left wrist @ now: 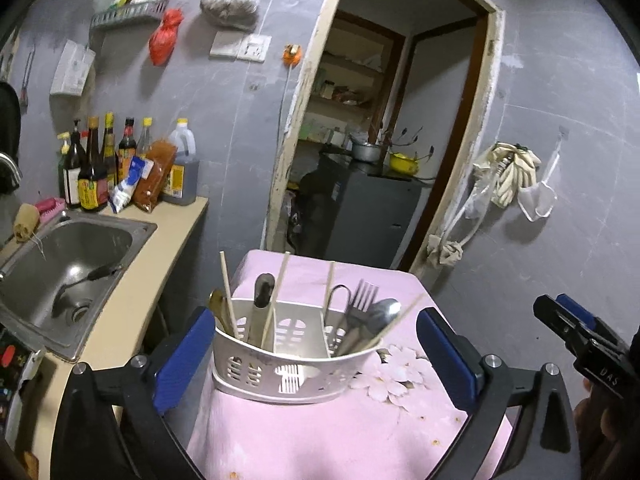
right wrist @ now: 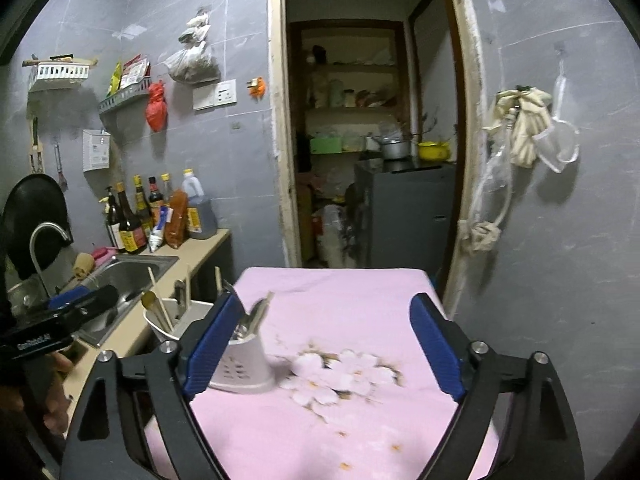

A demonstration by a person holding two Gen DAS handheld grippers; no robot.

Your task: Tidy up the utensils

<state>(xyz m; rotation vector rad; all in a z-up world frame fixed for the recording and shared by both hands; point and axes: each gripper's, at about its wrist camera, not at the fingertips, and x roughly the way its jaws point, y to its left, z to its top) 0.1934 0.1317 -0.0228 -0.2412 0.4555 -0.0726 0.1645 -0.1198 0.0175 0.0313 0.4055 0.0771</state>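
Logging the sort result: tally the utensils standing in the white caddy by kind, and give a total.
Chopsticks: 4
Spoons: 2 (one silver, one gold)
Fork: 1
Black-handled tool: 1 (kind unclear)
Loop-handled tool: 1 (kind unclear)
Total visible in the caddy: 9

I saw caddy (left wrist: 296, 364) on table (left wrist: 320, 440), near its left edge. Fork (left wrist: 362, 300), spoon (left wrist: 384, 312) stood in right compartment; chopsticks (left wrist: 230, 300) in left. Sink (left wrist: 60, 264) lay left; bottles (left wrist: 96, 168) behind sink.
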